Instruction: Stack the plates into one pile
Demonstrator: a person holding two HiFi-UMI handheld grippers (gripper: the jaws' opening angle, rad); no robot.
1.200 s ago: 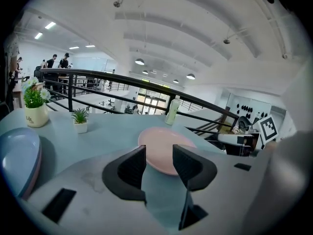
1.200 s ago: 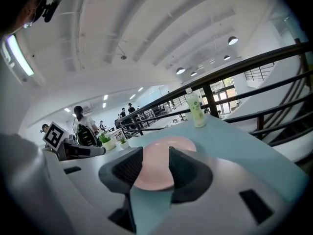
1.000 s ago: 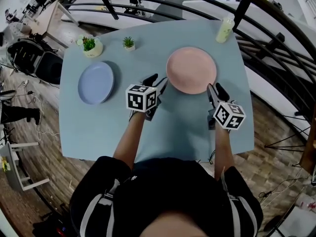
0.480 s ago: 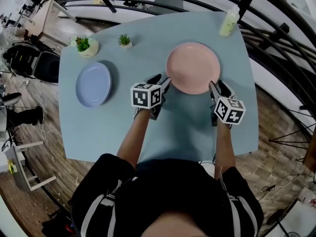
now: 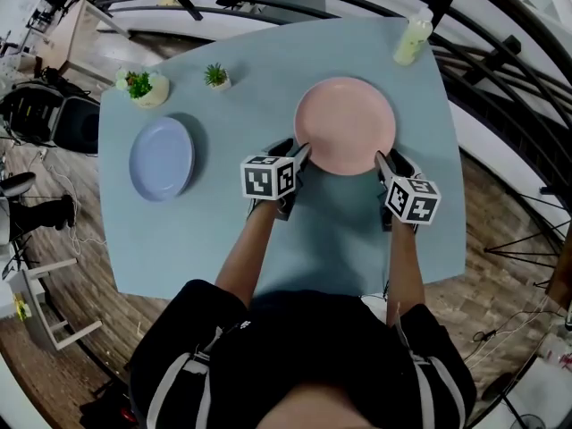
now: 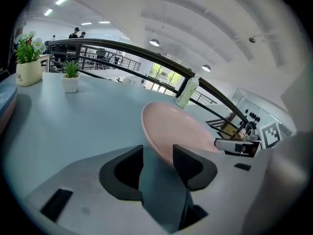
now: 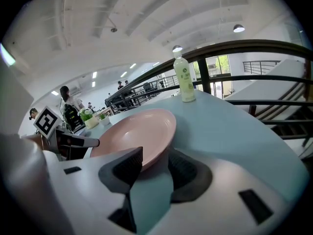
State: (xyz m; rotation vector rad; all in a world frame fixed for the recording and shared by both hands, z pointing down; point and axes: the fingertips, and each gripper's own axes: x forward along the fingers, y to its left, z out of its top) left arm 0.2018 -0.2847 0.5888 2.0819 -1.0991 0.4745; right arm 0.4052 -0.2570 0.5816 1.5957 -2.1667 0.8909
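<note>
Bright, even overhead light; sharp centre, fisheye-warped edges.

On the table [image 5: 268, 231], the left plate [image 5: 162, 158] lies well apart from the right plate [image 5: 345, 125], which sits between your left gripper [image 5: 295, 153] and right gripper [image 5: 390, 162]; a bottle [image 5: 412, 41] stands behind it.

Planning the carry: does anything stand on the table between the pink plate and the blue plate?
Nothing visible. Bare tabletop lies between the round pink plate and the round light-blue plate. The flowering potted plant and the small green potted plant stand farther back, off that line.
</note>
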